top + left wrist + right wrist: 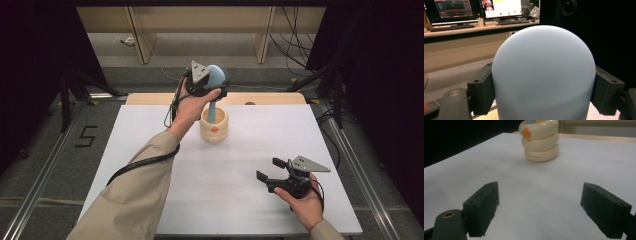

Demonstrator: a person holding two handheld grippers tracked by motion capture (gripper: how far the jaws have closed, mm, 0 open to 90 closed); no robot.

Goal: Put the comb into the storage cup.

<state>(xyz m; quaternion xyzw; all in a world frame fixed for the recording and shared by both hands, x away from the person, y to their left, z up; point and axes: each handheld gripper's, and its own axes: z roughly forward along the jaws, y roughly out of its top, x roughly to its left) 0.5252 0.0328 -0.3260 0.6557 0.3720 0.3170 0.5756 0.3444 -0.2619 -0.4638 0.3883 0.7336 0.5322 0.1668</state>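
Observation:
A cream ringed cup point(214, 128) with an orange mark stands at the far middle of the white table point(150, 150). A pale blue brush point(215, 75) stands in it, handle down and rounded head up, with dark bristles on its far side. My left gripper point(219, 84) is shut on the head; in the left gripper view the blue brush point(543, 72) sits clamped between both pads point(481, 92). At the near right, my right gripper point(270, 169) hovers open and empty. In the right gripper view the right gripper point(541, 207) faces the cup point(540, 142).
A wooden strip point(270, 98) runs along the table's far edge. Black curtains hang on both sides, and metal rails point(45, 165) lie on the floor. Beyond the brush, a desk with monitors point(454, 10) and keyboards stands. Bare white table lies between the cup and my right gripper.

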